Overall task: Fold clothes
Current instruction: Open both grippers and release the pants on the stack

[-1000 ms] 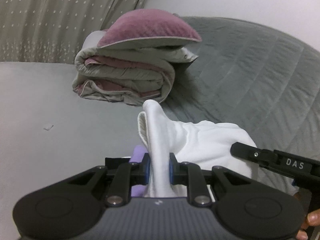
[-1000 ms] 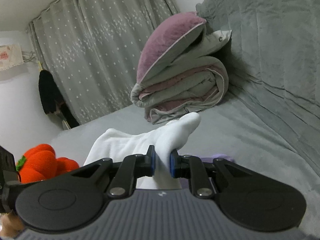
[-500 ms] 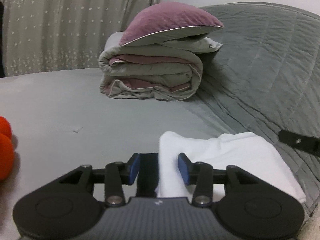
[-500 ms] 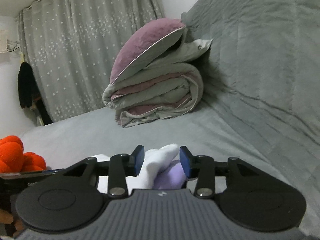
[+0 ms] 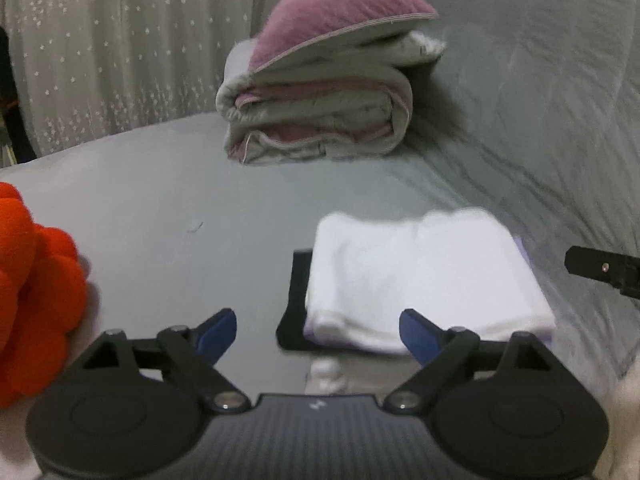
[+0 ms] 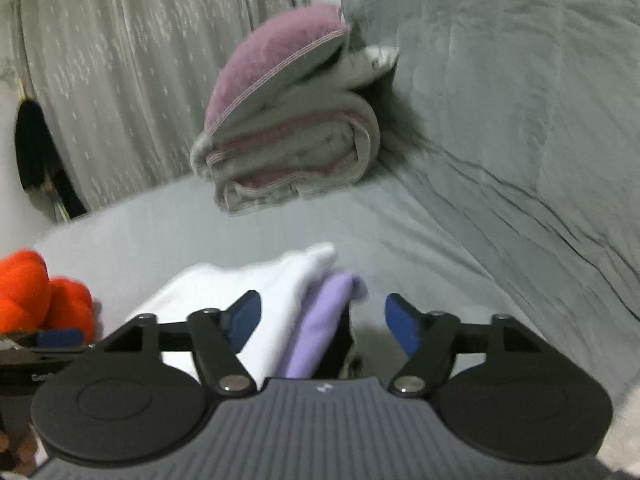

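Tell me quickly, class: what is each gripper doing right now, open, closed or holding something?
Left gripper: jaws opening, holding nothing; the folded white garment lies free ahead.
Right gripper: jaws opening, holding nothing; the pads press on no cloth.

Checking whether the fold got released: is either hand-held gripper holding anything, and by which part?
Nothing is held. Both the left hand-held gripper and right hand-held gripper have jaws opening, pads clear of the folded white garment lying on the bed.

White folded cloth (image 5: 424,280) over lilac cloth (image 6: 320,320); grey bed (image 5: 160,208); mauve pillow (image 5: 336,16); orange plush toy (image 5: 36,288); grey curtain (image 5: 120,48) with pale specks.
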### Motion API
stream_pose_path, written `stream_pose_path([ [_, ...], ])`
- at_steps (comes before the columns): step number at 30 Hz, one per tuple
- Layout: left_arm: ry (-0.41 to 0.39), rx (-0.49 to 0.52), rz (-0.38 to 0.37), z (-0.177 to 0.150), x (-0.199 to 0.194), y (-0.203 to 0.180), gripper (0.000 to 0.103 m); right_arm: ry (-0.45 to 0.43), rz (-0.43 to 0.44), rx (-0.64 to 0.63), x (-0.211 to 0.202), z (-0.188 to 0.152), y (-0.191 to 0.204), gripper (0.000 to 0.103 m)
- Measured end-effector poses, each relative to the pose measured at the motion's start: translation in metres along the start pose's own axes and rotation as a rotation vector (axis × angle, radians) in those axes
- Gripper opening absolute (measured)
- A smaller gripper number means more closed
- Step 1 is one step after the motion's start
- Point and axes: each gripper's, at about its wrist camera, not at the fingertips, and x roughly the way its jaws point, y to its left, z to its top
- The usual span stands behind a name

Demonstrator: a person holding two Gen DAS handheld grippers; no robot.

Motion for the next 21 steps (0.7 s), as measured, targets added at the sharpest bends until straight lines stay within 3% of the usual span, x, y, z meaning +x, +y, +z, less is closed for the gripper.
stream_pose_path([
  [2, 0.053, 0.018, 0.013, -0.001, -0.007, -0.003, 0.102, 0.029, -0.022, -0.023, -0.009, -0.001, 0.005, 0.079],
  [6, 0.155, 0.059, 0.047, -0.006, -0.021, -0.007, 0.102, 0.070, -0.060, -0.033, -0.027, -0.003, 0.014, 0.101],
  [16, 0.248, 0.016, 0.080, -0.018, -0.057, -0.001, 0.102, 0.180, -0.089, -0.067, -0.051, -0.010, 0.040, 0.103],
  [21, 0.224, -0.023, 0.083, -0.022, -0.077, 0.000, 0.102, 0.243, -0.099, -0.033, -0.059, -0.010, 0.046, 0.103],
])
